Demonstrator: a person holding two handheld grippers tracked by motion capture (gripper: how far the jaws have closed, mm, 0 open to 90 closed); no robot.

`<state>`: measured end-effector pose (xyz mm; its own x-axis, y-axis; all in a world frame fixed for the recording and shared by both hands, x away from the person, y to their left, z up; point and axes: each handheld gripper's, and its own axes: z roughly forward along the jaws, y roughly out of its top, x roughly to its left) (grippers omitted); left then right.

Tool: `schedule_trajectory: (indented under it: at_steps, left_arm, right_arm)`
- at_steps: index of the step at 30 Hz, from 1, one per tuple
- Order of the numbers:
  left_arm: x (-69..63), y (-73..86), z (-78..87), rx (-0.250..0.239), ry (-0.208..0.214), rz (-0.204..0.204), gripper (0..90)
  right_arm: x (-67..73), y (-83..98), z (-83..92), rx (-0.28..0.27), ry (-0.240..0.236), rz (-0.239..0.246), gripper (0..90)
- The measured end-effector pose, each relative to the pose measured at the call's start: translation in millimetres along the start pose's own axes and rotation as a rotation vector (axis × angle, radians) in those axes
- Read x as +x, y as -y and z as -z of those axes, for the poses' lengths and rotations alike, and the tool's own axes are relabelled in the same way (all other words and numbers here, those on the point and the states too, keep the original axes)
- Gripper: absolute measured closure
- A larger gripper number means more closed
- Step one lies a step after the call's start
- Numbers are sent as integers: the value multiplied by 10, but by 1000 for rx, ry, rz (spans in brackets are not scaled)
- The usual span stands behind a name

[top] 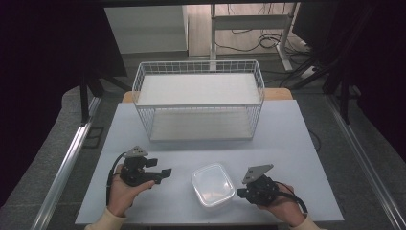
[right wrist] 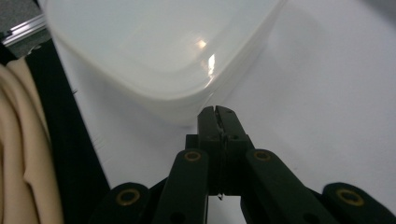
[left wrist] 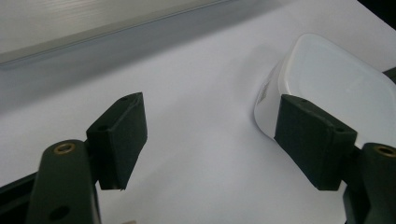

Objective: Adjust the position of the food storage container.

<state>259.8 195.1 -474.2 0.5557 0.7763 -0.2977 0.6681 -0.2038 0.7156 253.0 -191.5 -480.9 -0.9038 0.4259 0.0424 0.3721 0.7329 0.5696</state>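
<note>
Right gripper view puts our right gripper first: its two black jaws are pressed flat together with nothing between them, and their tips sit just beside the near corner of the lidded plastic container; we cannot tell whether they touch it. The container lies flat on the white table, its translucent lid on.

In the left gripper view our left gripper stands wide, empty table between its jaws, and the container lies just past the right-hand jaw, apart from it.

From the high view we see the left gripper to the left of the container and the right gripper close at its right edge. Beyond them, towards the far side of the table, stands a white wire basket, well apart from the container.
</note>
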Motion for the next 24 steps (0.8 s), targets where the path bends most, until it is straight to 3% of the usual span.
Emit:
schedule_trajectory:
  at_steps: [11, 14, 24]
  left_arm:
    - [-2, 1, -2, -2, -1, 0, 249]
    - [4, 1, 4, -3, -1, 2, 249]
    - [48, 5, 21, -11, -7, 14, 249]
  right_arm:
    - [115, -5, -55, -12, -67, 22, 896]
    - [127, -21, -80, -12, -65, 21, 896]
    - [197, -248, -293, -20, -103, 37, 896]
